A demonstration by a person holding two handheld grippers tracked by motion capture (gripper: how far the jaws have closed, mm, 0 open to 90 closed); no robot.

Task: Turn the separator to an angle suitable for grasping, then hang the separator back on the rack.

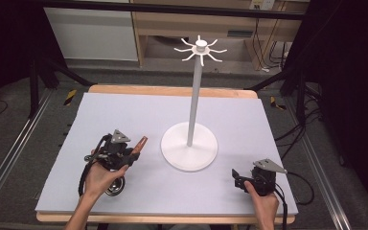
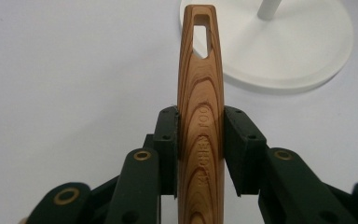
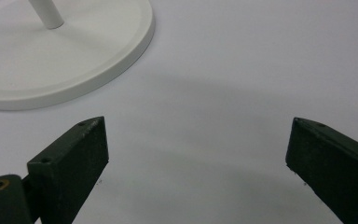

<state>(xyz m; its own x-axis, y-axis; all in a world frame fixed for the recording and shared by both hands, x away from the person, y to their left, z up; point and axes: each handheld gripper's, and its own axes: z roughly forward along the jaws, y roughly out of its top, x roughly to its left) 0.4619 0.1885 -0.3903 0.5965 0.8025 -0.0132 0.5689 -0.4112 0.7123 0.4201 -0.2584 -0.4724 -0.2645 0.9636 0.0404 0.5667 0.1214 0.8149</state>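
Left gripper [image 1: 133, 155]: My left hand [image 1: 103, 177] holds it at the near left of the surface [image 1: 124, 112]. Its jaws are clamped tight on a wooden handle [image 2: 200, 116].
Wooden handle: It sticks out past the jaws toward the white stand. It has a long hole near its tip and some letters pressed into the wood. In the high view its tip [image 1: 142, 142] points to the far right.
Metal thing: Something round and shiny [image 1: 115, 187] is just under my left hand. I cannot tell what it is.
Right gripper [image 1: 236, 178]: My right hand [image 1: 263, 201] holds it at the near right. Its jaws are wide apart and hold nothing. I see only bare surface between them.
White stand [image 1: 189, 143]: It sits in the middle of the surface, between the two grippers. It has a round flat base, a tall thin pole, and curved hooks [image 1: 200, 49] on top.
Surface: It is pale grey with a wood edge.
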